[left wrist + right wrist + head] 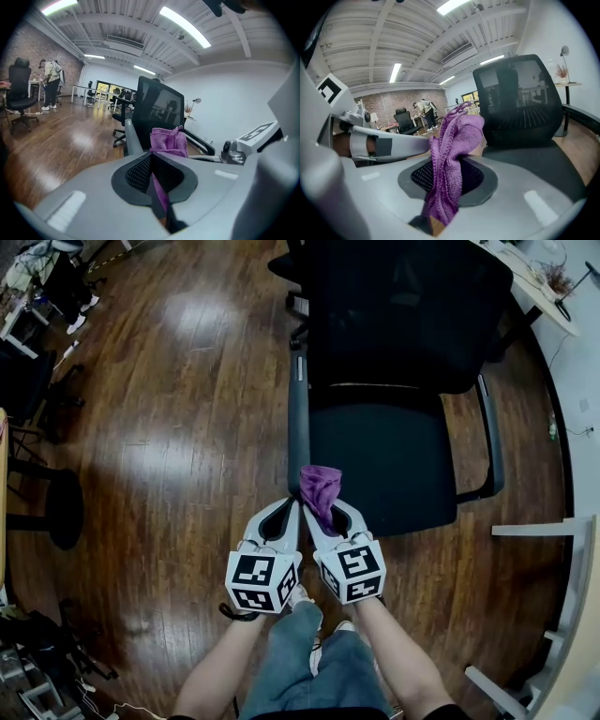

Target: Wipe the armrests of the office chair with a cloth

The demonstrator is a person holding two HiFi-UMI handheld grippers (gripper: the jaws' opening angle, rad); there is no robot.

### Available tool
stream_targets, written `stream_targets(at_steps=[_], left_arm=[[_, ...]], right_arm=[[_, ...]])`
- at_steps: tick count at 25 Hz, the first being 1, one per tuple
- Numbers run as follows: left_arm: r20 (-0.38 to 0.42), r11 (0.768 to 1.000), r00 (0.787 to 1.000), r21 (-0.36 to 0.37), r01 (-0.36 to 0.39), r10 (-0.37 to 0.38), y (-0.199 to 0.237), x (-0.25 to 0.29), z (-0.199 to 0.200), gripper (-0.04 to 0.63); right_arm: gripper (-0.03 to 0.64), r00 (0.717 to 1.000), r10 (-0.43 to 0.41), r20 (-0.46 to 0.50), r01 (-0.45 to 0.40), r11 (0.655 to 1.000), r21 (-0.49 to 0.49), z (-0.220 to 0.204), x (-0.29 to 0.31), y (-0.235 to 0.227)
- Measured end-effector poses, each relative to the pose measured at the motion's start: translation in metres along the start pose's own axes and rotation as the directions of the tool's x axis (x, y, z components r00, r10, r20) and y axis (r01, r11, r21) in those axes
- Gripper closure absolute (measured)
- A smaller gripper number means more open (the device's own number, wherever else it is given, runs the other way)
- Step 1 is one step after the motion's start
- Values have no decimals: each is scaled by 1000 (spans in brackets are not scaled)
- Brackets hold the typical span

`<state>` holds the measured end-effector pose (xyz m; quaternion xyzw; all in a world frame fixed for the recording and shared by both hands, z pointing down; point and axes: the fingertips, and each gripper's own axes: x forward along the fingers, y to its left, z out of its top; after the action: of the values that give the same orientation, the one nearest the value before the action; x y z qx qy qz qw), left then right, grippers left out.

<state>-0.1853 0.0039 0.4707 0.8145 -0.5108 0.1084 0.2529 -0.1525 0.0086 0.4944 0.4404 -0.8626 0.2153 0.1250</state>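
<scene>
A black office chair [384,456] stands right in front of me, its left armrest [298,418] running toward my grippers and its right armrest [492,437] on the far side. A purple cloth [321,491] sticks up at the near end of the left armrest. My right gripper [324,512] is shut on it, and the cloth [454,140] rises bunched out of the right gripper [450,166]. My left gripper [292,509] sits close beside it, shut, with a purple strip of cloth [168,141] caught between the jaws of the left gripper [151,158].
Dark wooden floor [178,427] lies to the left of the chair. A round black stool [61,507] stands at the far left. A desk [530,277] is behind the chair at top right, and white furniture [562,615] stands at the right. More chairs [18,93] and a person [50,84] are far off.
</scene>
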Motion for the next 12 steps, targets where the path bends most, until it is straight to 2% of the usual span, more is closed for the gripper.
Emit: stream_targets(at_steps=[7, 12], left_arm=[[17, 999, 1000, 34, 15, -16, 1, 23, 52, 591], [11, 998, 1000, 66, 7, -8, 7, 59, 80, 591]], right_arm=[[522, 999, -8, 43, 9, 1000, -28, 61, 22, -23], [522, 999, -6, 44, 7, 999, -40, 88, 56, -62]])
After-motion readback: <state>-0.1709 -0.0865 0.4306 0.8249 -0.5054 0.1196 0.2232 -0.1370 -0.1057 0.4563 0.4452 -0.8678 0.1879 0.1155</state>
